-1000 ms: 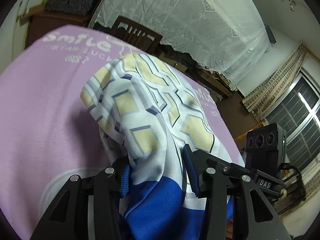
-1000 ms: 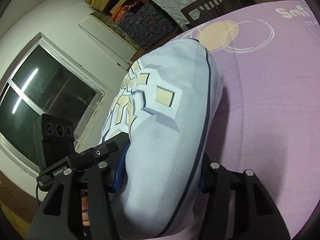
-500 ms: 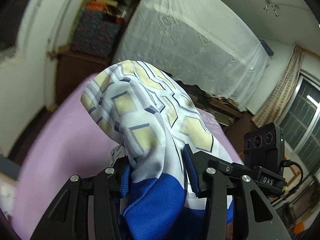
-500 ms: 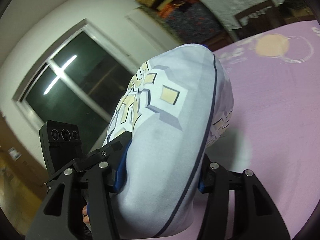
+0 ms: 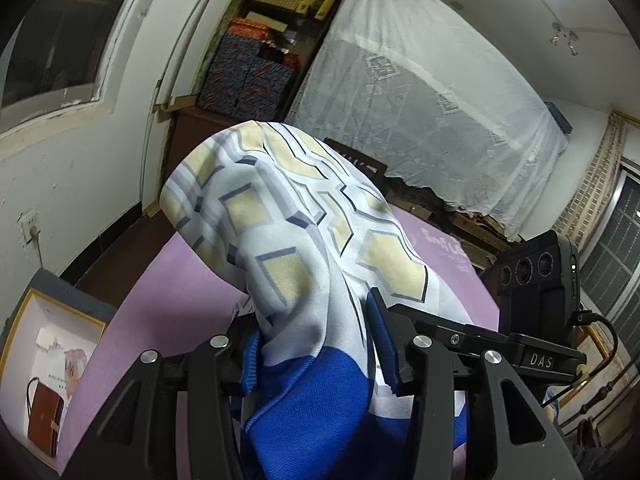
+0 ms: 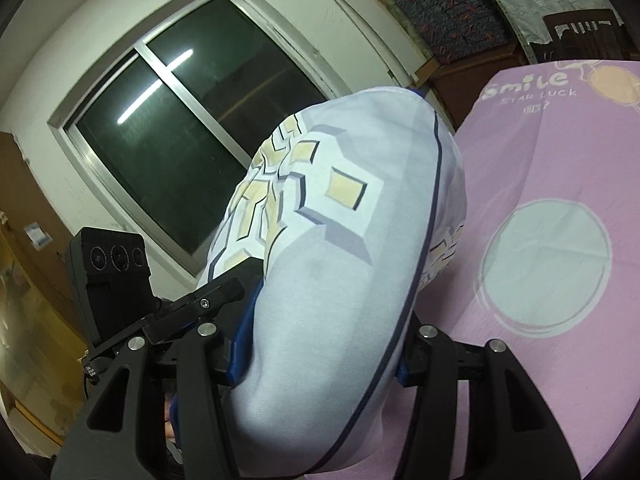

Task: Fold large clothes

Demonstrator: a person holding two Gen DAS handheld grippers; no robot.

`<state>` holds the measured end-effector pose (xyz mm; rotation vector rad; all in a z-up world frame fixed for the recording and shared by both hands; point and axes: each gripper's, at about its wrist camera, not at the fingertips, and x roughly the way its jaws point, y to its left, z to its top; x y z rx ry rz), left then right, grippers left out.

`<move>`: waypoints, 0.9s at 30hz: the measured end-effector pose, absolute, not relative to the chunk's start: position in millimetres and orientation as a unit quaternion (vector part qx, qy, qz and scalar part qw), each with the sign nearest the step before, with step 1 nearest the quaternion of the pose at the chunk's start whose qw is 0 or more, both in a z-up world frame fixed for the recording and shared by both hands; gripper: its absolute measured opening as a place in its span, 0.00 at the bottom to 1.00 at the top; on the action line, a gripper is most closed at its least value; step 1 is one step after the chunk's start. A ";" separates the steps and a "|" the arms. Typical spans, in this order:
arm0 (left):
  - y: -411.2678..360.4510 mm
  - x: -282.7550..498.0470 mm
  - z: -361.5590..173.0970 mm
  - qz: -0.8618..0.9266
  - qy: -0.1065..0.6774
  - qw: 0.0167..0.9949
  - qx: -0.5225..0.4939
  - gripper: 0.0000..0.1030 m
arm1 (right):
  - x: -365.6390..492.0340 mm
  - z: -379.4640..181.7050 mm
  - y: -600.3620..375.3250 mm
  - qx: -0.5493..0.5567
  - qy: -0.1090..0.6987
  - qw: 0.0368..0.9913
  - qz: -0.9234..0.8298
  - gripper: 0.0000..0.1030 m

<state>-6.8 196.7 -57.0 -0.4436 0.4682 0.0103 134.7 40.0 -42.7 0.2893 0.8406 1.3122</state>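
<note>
A large white garment point(image 5: 288, 232) with yellow and grey geometric print and blue trim is held up above a purple sheet point(image 5: 168, 280). My left gripper point(image 5: 316, 344) is shut on a bunched part of it, with blue fabric between the fingers. My right gripper point(image 6: 320, 344) is shut on another part of the garment point(image 6: 340, 240), which bulges forward and hides the space between the fingers. The purple sheet point(image 6: 560, 200) lies below and to the right in the right wrist view.
An open box point(image 5: 48, 360) with a brown wallet sits at the sheet's left edge. A white lace cover point(image 5: 420, 112) drapes furniture behind, beside stacked boxes point(image 5: 256, 64). A dark window point(image 6: 180, 120) is on the wall. A chair back point(image 6: 580, 32) stands beyond the sheet.
Both grippers have lifted and tilted upward with the garment still held. The views now show walls, window and shelves instead of mostly the purple sheet.
</note>
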 end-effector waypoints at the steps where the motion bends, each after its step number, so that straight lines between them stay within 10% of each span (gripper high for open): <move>1: 200.1 -6.7 -62.2 0.007 0.232 0.947 -0.221 0.45 | 136.0 -48.3 41.6 0.128 0.383 0.701 0.588 0.50; 27: 233.6 42.3 -154.6 0.031 0.346 0.892 -0.290 0.66 | 148.4 -135.4 73.4 0.026 0.468 0.742 0.480 0.68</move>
